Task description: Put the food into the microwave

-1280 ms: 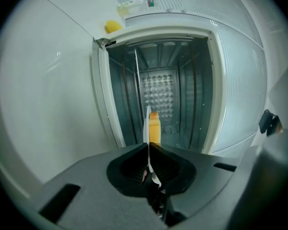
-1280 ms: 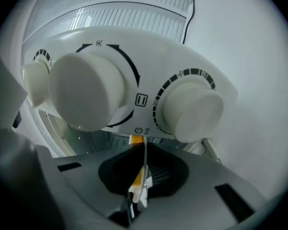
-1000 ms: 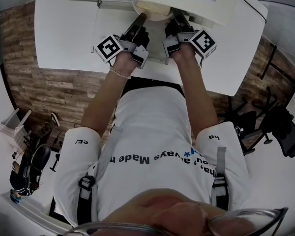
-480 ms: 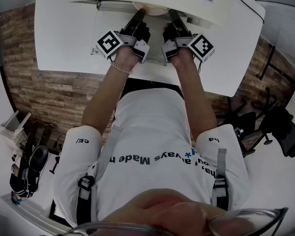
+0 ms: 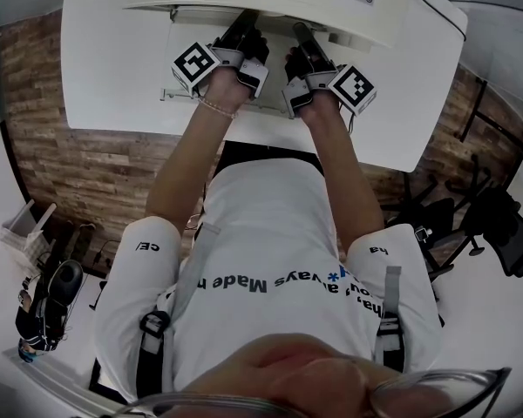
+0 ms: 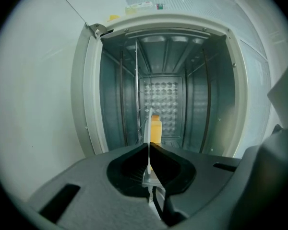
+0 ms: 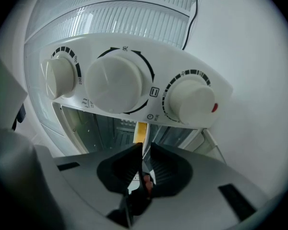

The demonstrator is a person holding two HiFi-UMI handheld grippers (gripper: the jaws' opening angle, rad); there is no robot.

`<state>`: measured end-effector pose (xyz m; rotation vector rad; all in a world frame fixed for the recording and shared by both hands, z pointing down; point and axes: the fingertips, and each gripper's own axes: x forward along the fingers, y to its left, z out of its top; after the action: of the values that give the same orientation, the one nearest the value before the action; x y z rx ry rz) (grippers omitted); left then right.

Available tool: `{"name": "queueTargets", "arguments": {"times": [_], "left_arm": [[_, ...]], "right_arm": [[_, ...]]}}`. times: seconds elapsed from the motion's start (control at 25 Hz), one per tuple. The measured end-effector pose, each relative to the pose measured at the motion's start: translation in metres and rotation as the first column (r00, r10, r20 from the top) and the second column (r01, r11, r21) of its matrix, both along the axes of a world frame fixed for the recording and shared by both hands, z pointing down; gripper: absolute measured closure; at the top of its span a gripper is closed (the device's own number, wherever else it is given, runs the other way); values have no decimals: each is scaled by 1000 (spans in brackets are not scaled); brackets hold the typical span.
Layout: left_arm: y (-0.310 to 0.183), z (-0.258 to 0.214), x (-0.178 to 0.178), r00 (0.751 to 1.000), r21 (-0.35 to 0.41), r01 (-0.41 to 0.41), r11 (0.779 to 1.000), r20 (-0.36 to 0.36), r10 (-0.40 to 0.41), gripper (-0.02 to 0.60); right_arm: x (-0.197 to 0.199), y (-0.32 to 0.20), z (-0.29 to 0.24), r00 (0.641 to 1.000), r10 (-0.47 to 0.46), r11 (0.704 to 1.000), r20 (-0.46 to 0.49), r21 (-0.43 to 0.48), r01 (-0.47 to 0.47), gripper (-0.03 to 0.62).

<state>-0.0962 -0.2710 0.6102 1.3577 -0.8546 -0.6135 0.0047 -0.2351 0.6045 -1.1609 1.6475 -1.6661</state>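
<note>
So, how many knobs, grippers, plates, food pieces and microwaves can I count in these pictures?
Knobs: 3
Grippers, left gripper and right gripper: 2
Plate: 1
Orange food piece: 1
Microwave: 1
Total: 8

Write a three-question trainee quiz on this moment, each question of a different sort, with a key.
1. True or false: the left gripper and the right gripper are both shut on the edge of the plate.
2. How many knobs does the microwave show in the right gripper view? A one; B three; C six.
3. Fill in: the food on the plate is ___ in colour.

Key: 1 true; 2 B; 3 yellow.
</note>
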Motion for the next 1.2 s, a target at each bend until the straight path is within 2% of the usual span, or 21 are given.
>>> {"name": "queueTargets", "arguments": {"times": [0.24,0.44,0.6,0.72,0.92,1.04,1.2], "left_arm": [[-6,7,16,1000,-28,-12,1000,-2,12,566],[-7,4,19,1000,-9,-17,1000,9,17,562],[1,5,17,999,-14,-22,1000,26,23,509],[11,3,13,998,-10,-30,1000,50,30,502],[26,-12,4,990,37,-66,997,126,61,505],[37,-31,1,970,99,-128,987,220,103,519],[45,-60,-4,937,180,-187,966,327,121,537]], "right_arm": [[13,4,0,1000,-4,1000,-6,6,4,563],[19,7,-1,1000,-2,1000,-10,9,2,562],[21,10,-5,1000,-4,1000,-27,18,5,562],[22,14,-11,999,-16,999,-47,30,17,562],[25,21,-30,988,-47,994,-147,87,60,563],[26,25,-46,974,-67,985,-218,141,100,563],[29,31,-63,944,-89,970,-316,188,154,563]]}}
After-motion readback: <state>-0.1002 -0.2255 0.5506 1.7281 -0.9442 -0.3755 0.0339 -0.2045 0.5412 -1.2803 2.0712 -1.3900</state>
